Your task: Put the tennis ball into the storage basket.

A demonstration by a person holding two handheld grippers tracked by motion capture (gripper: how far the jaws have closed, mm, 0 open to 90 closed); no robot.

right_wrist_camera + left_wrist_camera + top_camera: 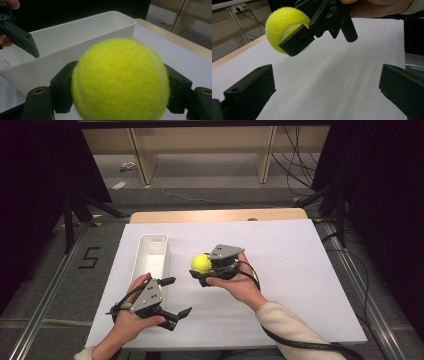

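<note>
Two jaws of the right tool (pixel 202 270) clamp the tennis ball (pixel 201 263); left tool (pixel 172 296) gapes wide, empty

This looks like a lab or recording studio: a table (pixel 300 270) covered in plain white sheeting, black curtains (pixel 30 170) on both sides, metal floor rails (pixel 45 290), loose cables (pixel 295 165) and tape marks (pixel 89 257) on grey carpet.

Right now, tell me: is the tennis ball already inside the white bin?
No, the tennis ball is clamped in the right gripper above the table, beside the white bin.
</note>
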